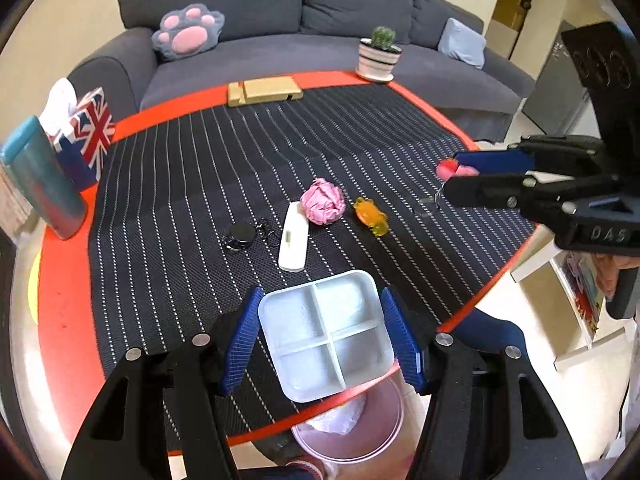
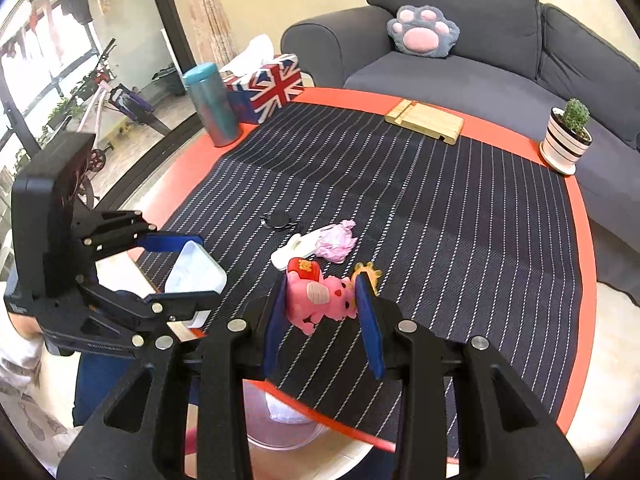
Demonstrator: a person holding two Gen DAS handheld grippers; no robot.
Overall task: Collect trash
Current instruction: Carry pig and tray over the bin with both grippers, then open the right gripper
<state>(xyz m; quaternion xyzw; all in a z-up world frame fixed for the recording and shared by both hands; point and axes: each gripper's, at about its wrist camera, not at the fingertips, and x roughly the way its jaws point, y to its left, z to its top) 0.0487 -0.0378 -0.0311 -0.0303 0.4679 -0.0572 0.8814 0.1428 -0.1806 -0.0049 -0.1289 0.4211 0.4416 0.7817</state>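
My left gripper is shut on a white four-compartment tray, blue pads against its two sides. It holds the tray over the table's near edge, above a clear pink bin. The right wrist view shows this gripper and the tray at the left. My right gripper is shut on a pink pig toy with a red back, lifted off the striped cloth. It appears at the right in the left wrist view. A crumpled pink paper lies mid-table.
A white flat piece, an orange toy and a small black item lie near the paper. A teal tumbler, flag tissue box, wooden stand and cactus pot line the table's rim. A grey sofa stands behind.
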